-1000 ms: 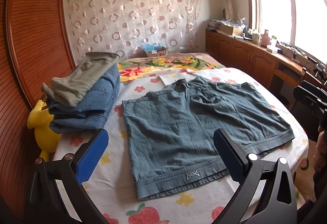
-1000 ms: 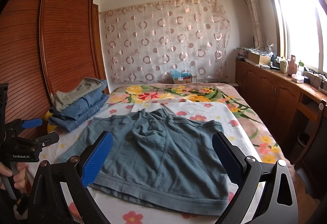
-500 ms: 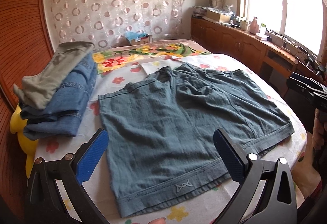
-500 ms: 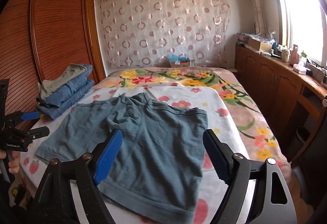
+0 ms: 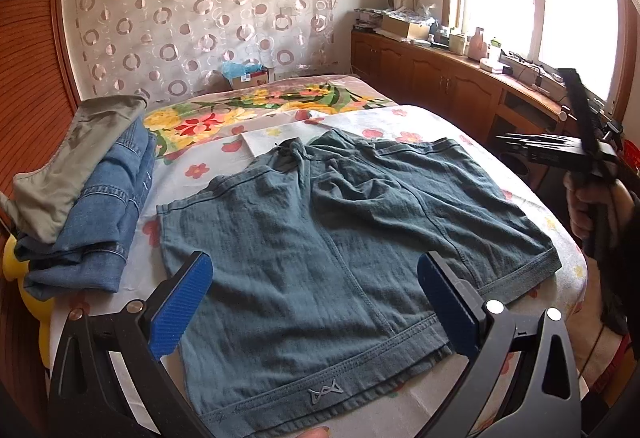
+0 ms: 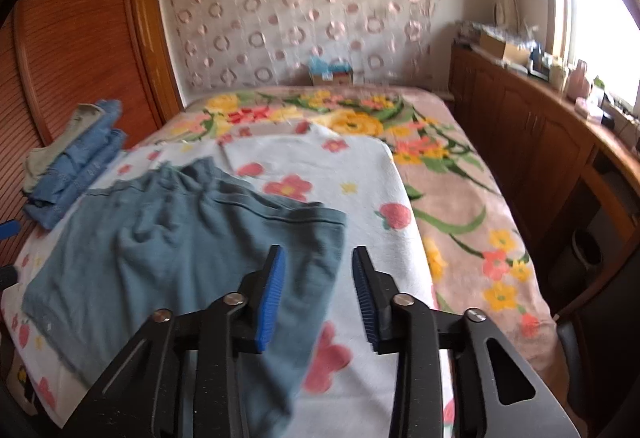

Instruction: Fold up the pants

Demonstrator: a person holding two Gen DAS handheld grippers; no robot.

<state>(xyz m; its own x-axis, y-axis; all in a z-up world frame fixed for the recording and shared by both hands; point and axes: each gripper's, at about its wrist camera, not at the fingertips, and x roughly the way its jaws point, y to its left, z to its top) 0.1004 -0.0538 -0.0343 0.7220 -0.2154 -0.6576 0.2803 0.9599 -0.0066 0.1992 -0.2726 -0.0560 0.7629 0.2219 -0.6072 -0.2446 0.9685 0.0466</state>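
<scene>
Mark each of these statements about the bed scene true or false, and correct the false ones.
1. The teal shorts lie spread flat on the floral sheet. True.
2. The left hand-held gripper is clamped on the waistband. False: its jaws stand wide apart above the cloth.
3. A stack of folded clothes sits beside the shorts, olive piece on top. True.
4. The right hand-held gripper already holds a shorts corner. False: its jaws are closing with nothing pinched between them.
</scene>
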